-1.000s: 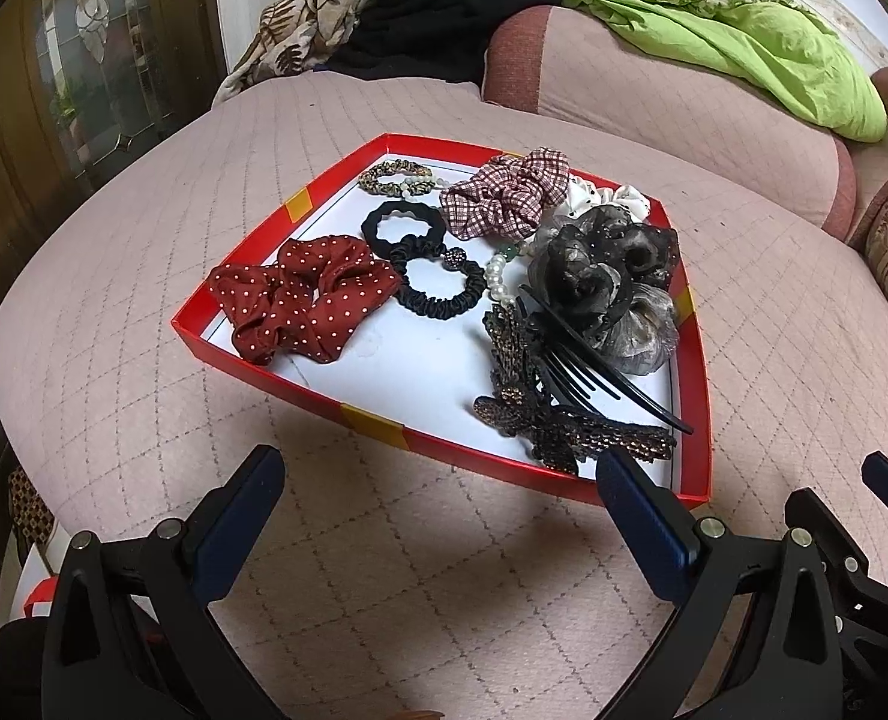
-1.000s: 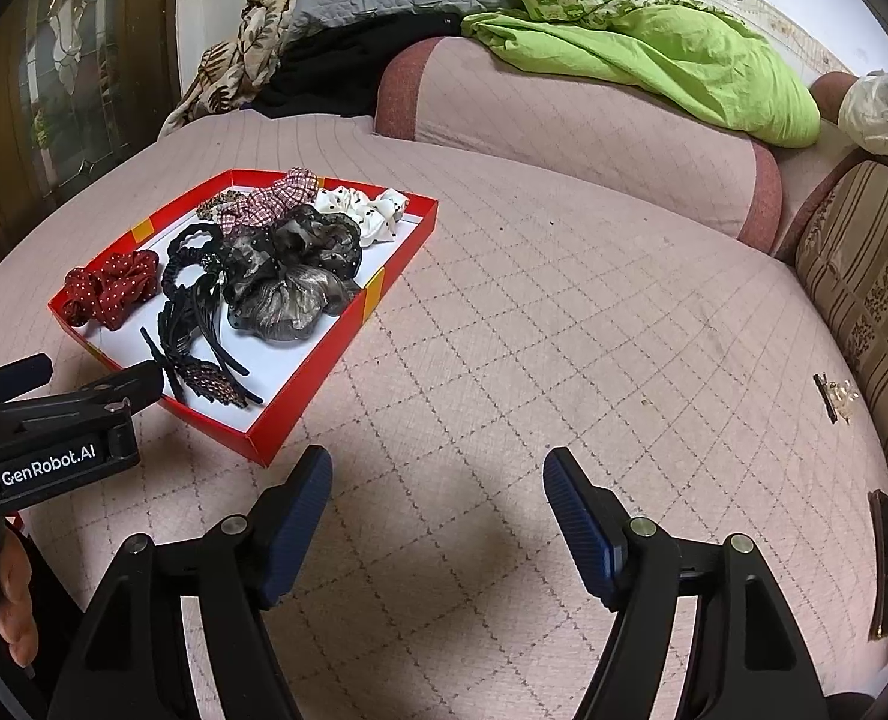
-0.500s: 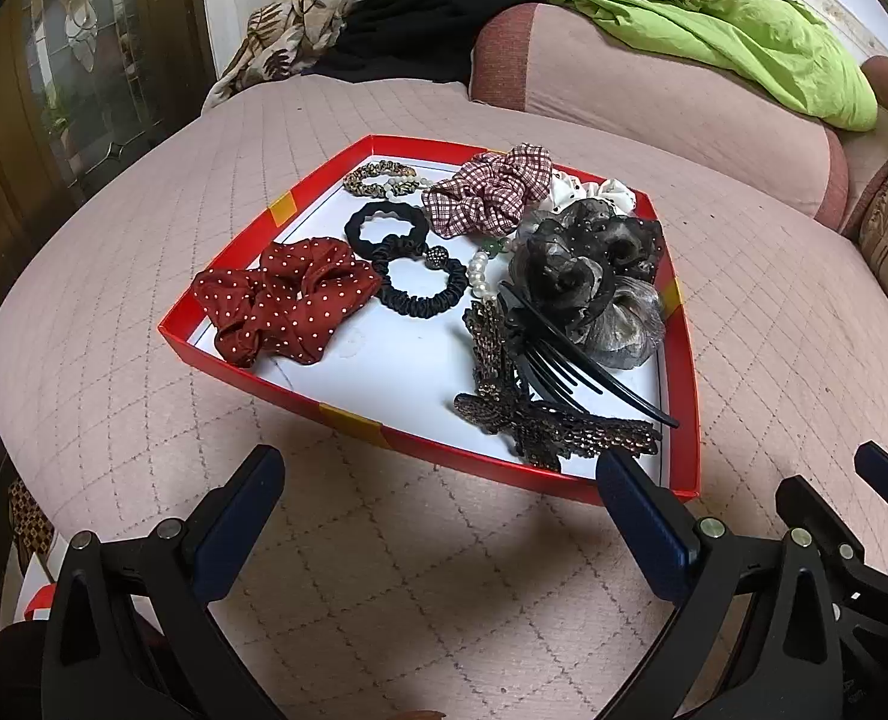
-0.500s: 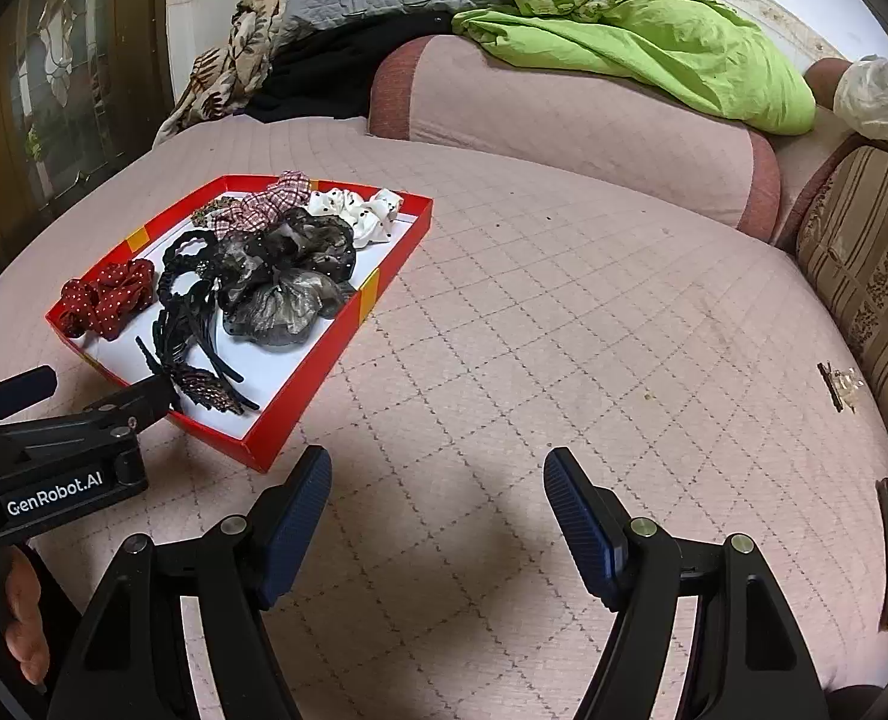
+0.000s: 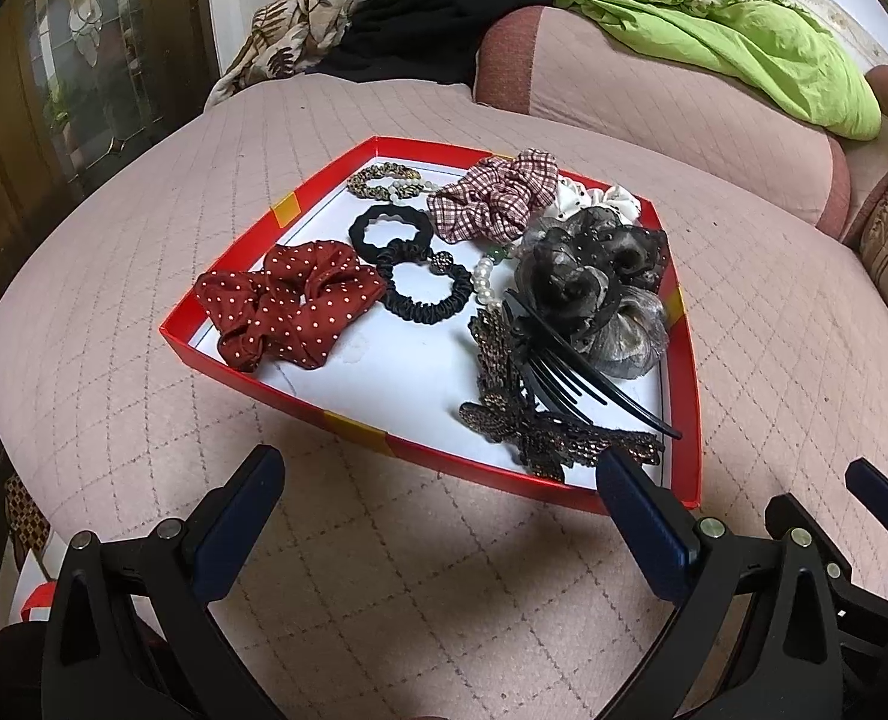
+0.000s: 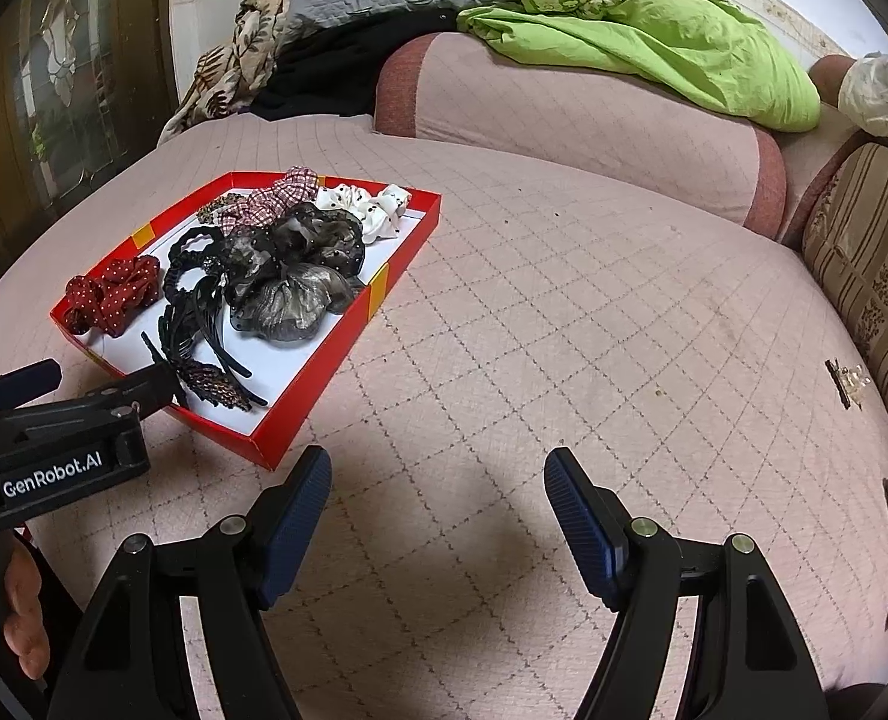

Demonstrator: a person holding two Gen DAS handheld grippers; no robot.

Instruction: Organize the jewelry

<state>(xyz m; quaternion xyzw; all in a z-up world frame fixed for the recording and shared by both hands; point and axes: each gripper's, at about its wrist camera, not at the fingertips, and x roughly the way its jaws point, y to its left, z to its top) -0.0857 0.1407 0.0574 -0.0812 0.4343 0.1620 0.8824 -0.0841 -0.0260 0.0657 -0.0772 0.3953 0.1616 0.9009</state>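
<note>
Left wrist view: the left gripper (image 5: 438, 480) hangs above the pink quilted bed cover (image 5: 114, 276), its 2 blue-padded jaws spread wide with nothing between them. Just past the fingertips lies a shallow red tray (image 5: 684, 420) with a white floor. Inside it, at the near left, sits a red polka-dot scrunchie (image 5: 288, 306). Beside that lie 2 black hair ties (image 5: 423, 294), one touching the other. At the far edge are a leopard-print band (image 5: 384, 180) and a red plaid scrunchie (image 5: 495, 195), with a white dotted scrunchie (image 5: 600, 201) behind. A dark sheer flower scrunchie (image 5: 594, 288) fills the right side, a short string of pearl beads (image 5: 486, 285) showing at its left. A black hair comb (image 5: 570, 372) lies across a brown beaded butterfly clip (image 5: 534, 420) at the near right corner. A bright green blanket (image 5: 744, 24) is heaped on the bolster behind.

Right wrist view: the right gripper (image 6: 438, 480) is likewise wide open and holds nothing, poised over bare cover well to the right of the tray (image 6: 348, 342). The left gripper (image 6: 114, 387) enters from the left, its tip at the tray's near edge. The flower scrunchie (image 6: 294, 282) and polka-dot scrunchie (image 6: 114, 294) rest in the tray. A small metallic clip (image 6: 846, 381) lies apart on the cover at far right.
</note>
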